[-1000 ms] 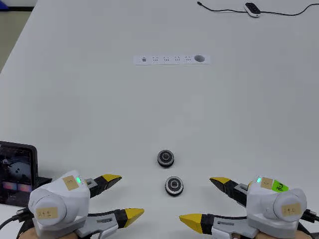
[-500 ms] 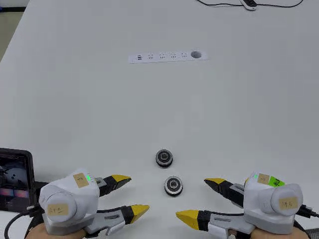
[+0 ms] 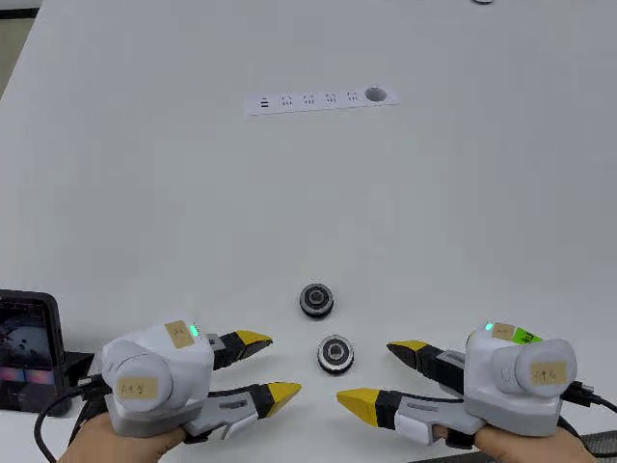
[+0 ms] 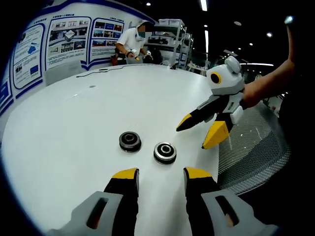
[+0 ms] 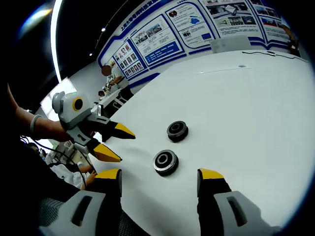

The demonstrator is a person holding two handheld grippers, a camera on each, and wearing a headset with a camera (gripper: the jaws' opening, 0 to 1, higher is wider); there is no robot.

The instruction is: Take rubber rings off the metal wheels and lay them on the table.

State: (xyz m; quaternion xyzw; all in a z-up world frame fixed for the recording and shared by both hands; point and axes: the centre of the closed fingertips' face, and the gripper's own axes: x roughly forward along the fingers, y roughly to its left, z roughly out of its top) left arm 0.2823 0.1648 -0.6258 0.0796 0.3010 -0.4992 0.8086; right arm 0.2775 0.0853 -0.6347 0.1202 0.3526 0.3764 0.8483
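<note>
**Presently facing two banded wheels with open, empty grippers**

Locate the left gripper (image 3: 275, 365) and the right gripper (image 3: 374, 371) low in the head view, yellow tips pointed toward each other over the white table (image 3: 193, 212). Read both sets of jaws as spread wide and gripping nothing. Find the near metal wheel (image 3: 335, 353) lying flat between the two grippers, touched by neither. Find the far metal wheel (image 3: 316, 300) just beyond it, near but not touching. Note a dark outer band (image 5: 157, 163) round a pale hub on each wheel.

Consult the head view for the white power strip (image 3: 318, 98) well up the table and the small lit screen (image 3: 24, 347) at the left edge, beside the left gripper. Consult the left gripper view for the near metal wheel just ahead of the gap between its own jaws, the right gripper entering from the right, and a standing person (image 4: 132, 43) at the table's far end. Consult the right gripper view for the same wheel ahead of its own jaws, the left gripper entering from the left, and blue-and-white wall posters (image 5: 162, 44).
</note>
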